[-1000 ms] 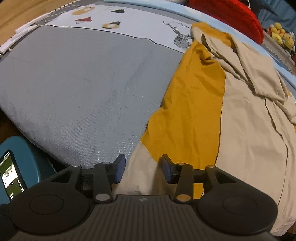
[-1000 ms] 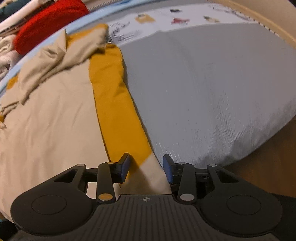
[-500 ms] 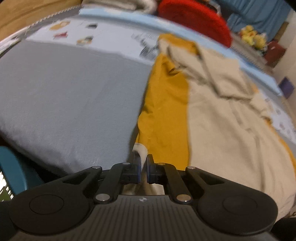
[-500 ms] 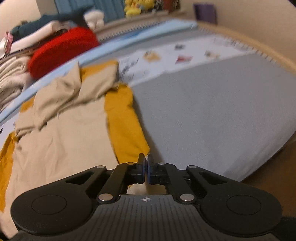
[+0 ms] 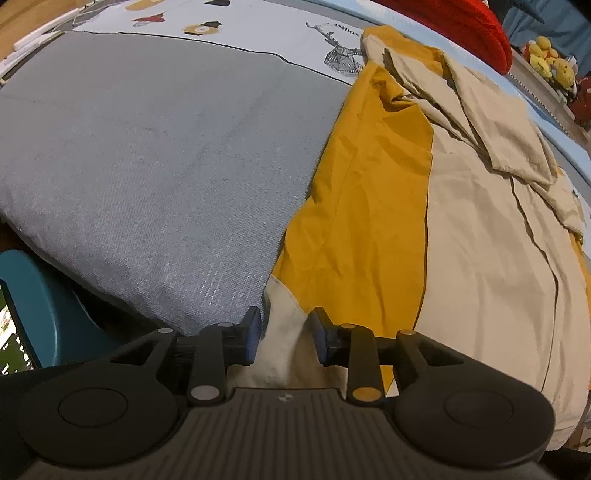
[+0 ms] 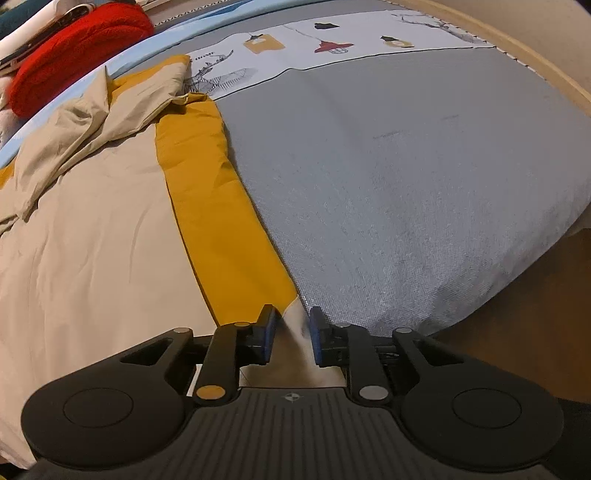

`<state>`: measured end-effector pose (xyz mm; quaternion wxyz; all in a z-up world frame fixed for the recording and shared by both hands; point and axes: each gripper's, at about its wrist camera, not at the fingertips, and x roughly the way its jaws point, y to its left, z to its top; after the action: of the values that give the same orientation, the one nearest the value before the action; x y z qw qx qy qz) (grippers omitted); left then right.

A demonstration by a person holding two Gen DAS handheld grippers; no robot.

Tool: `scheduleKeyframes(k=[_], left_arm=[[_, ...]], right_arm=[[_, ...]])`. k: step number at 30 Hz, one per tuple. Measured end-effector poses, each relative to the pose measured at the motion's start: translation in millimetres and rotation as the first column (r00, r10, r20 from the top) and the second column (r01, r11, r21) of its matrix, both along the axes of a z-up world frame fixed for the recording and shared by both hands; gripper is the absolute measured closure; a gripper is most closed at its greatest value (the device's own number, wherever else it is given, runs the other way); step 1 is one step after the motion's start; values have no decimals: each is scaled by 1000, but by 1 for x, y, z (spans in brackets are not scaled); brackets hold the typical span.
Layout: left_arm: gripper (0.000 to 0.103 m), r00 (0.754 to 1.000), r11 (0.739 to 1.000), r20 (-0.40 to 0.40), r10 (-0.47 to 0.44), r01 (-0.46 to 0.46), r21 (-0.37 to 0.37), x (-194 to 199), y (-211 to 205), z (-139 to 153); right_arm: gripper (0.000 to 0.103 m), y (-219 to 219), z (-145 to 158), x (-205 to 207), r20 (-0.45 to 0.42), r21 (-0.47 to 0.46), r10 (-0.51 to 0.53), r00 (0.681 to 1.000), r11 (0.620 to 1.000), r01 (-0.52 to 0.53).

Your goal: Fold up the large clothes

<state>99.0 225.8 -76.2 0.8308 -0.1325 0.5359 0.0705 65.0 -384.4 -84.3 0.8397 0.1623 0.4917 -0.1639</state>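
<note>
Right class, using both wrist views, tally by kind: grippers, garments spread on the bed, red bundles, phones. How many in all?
Grippers: 2 (left gripper, right gripper)
Garments: 1 (beige-and-mustard garment)
Red bundles: 1 (red bundle)
Phones: 1 (phone)
Total: 5

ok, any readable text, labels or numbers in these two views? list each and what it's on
"ASHION" (start cut off by a fold): printed above the deer drawing on the white bedsheet, left wrist view.
Same print in the right wrist view: too blurred to read.
Phone screen at the left edge: text too small to read.
Garment, left gripper and right gripper: no text visible.
</note>
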Motion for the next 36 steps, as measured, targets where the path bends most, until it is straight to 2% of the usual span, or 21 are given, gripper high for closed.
scheduleKeyframes(k=[3,5,6,7,8,12,17,21,29,36], left_arm=[[70,1000,999,0,-18,18,26,5,-7,-3],[78,999,999,5,-31,31,44,6,-11,-3],[90,999,999,14,-35,34,40,5,-12,-1],[93,999,999,24,-37,36,34,6,-12,0],[93,999,999,34,-40,39,35,5,-12,2],[91,999,999,23,-33,32,38,5,-12,1],[88,999,997,-1,-45,45,65,7,-16,-2],[88,999,995,-5,-54,55,81,7,-17,-4],[88,998,995,-4,-56,56,87,9,-19,-4],[93,998,994,0,-63,63,88,9,-19,-3]], right_arm=[[79,3,-3,1,-4,-24,21,1000,999,-21],[80,6,-3,1,-4,-30,28,1000,999,-28],[90,7,-2,1,-1,-30,32,999,999,-32],[96,8,-1,1,8,-24,37,999,999,-37],[98,9,1,0,16,-23,38,999,999,-38],[99,11,7,-4,25,-28,45,999,999,-45],[94,13,2,-2,-7,-38,60,998,997,-60],[94,17,1,-2,-12,-59,75,997,995,-76],[96,16,1,-2,-7,-56,75,997,996,-75],[97,18,2,-3,-5,-63,82,997,995,-82]])
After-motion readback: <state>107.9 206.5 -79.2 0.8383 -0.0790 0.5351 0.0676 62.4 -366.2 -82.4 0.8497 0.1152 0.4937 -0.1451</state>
